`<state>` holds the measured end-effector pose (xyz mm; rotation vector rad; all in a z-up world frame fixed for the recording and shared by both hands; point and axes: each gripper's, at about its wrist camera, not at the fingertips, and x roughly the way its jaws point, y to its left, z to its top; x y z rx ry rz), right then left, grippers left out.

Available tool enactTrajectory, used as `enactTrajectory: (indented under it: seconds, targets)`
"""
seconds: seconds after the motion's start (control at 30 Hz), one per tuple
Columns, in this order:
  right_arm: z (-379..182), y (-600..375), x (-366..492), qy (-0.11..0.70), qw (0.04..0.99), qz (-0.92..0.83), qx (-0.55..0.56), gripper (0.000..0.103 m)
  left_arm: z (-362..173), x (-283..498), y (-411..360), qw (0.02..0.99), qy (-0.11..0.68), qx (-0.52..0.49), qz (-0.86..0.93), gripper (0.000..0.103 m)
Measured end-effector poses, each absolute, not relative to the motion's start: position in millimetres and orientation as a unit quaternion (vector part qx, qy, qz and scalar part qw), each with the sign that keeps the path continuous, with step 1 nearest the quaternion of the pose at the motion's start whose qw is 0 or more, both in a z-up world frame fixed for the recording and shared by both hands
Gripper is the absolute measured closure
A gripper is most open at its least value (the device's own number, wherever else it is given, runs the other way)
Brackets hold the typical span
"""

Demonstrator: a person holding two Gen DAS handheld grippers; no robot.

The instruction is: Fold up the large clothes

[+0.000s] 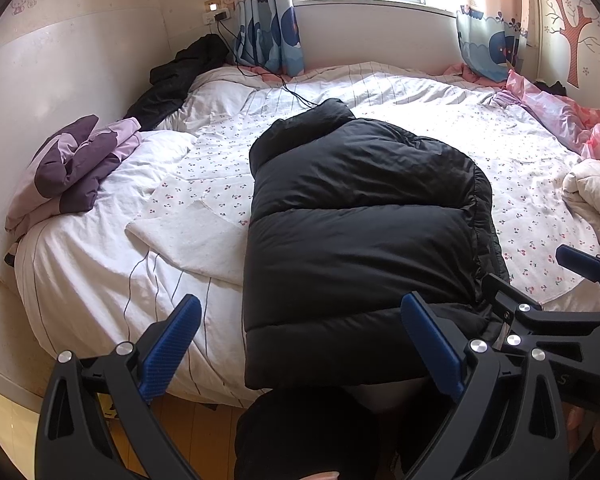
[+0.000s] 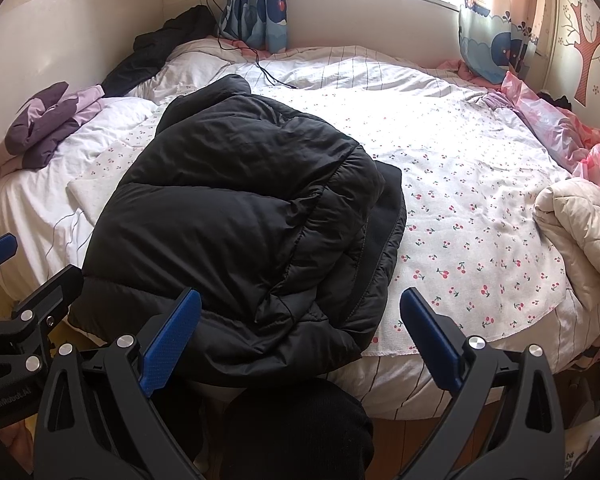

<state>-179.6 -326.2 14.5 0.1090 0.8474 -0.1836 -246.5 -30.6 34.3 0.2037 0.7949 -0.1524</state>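
A black puffer jacket (image 1: 360, 216) lies folded lengthwise on the bed, its hem hanging over the near edge and its collar pointing at the window. In the right wrist view the same jacket (image 2: 244, 208) shows its layered edges on the right side. My left gripper (image 1: 300, 340) hovers open just before the hem, with nothing between its blue pads. My right gripper (image 2: 300, 336) is open too, held over the jacket's near right corner. The right gripper (image 1: 580, 292) also shows at the left view's right edge, and the left gripper (image 2: 24, 280) at the right view's left edge.
The bed (image 2: 480, 220) carries a white cherry-print sheet. A purple quilted garment (image 1: 72, 168) and a dark garment (image 1: 176, 76) lie at the far left, a cream blanket (image 2: 576, 220) and pink bedding (image 2: 548, 128) at the right. A cable (image 1: 276, 80) runs from the wall socket. The person's dark-clad legs (image 2: 296, 432) stand at the bed's edge.
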Motion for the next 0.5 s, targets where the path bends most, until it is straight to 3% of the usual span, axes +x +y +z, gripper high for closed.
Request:
enactTrajectory:
  seconds: [0.5]
  targets:
    - [15.4,-325.0,-179.1,0.409,0.906,-0.09,0.053,0.007,35.0,-246.5,-30.8,0.915,0.386,0.096,-0.073,0.007]
